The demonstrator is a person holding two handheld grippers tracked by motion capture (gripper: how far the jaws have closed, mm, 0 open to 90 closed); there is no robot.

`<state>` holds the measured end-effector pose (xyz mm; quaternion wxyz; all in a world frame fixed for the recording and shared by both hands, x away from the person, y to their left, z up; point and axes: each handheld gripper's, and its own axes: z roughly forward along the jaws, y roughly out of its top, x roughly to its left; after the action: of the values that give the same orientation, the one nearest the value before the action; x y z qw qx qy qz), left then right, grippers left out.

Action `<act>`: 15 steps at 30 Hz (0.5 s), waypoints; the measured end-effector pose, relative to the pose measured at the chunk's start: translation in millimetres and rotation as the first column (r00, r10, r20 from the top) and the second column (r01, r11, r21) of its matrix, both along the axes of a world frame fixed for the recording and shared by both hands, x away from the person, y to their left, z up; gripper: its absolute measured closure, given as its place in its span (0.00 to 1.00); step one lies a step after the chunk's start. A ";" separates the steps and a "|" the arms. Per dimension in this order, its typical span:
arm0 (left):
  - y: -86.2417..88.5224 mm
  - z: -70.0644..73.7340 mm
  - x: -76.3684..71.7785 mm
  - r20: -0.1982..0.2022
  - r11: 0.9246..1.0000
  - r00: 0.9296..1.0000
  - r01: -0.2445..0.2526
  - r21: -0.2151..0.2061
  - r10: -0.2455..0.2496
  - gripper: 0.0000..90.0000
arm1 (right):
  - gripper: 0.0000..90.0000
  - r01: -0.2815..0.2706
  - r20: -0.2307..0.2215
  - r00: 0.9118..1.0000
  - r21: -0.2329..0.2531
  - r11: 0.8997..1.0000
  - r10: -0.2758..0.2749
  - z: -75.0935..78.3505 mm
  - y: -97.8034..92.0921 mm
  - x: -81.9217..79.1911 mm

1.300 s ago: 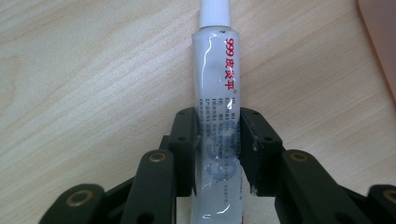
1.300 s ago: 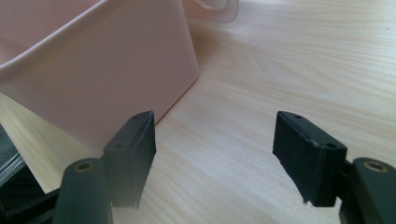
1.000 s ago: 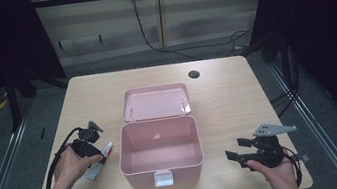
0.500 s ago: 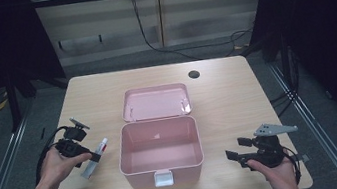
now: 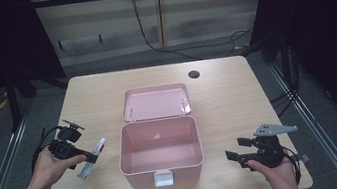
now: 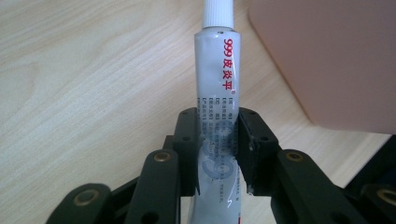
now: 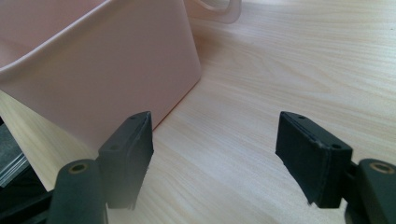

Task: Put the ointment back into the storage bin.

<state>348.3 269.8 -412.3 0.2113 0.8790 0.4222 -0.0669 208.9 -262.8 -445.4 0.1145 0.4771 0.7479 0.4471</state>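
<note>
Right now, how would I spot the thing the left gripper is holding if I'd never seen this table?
Find the open pink box in the middle of the table. Just left of it, the left gripper has its jaws shut on a tube. It is slim and white, with a white ribbed cap and red "999" lettering, the one small loose item on the wood.
</note>
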 end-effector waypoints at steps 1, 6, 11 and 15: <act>0.6 2.5 -0.3 0.003 1.000 1.000 0.006 0.000 -0.006 0.79 | 0.30 -0.001 0.000 1.000 0.000 1.000 0.001 0.0 -0.1 0.0; 2.2 11.6 -2.0 0.010 1.000 1.000 0.007 -0.015 -0.007 0.79 | 0.30 0.001 0.001 1.000 -0.003 1.000 -0.001 0.1 -0.1 -0.2; 2.2 17.1 -4.6 0.020 0.997 0.998 0.056 -0.045 -0.055 0.79 | 0.30 -0.002 -0.001 1.000 0.002 1.000 0.002 0.1 0.1 -0.2; 1.0 22.8 -7.0 0.027 0.996 0.997 0.078 -0.047 -0.076 0.79 | 0.30 0.000 0.002 1.000 -0.003 1.000 0.000 0.3 0.0 -0.3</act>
<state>341.3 270.8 -389.5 0.2348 0.8900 0.3837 -0.0742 208.6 -262.8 -445.1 0.1158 0.4766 0.7484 0.4465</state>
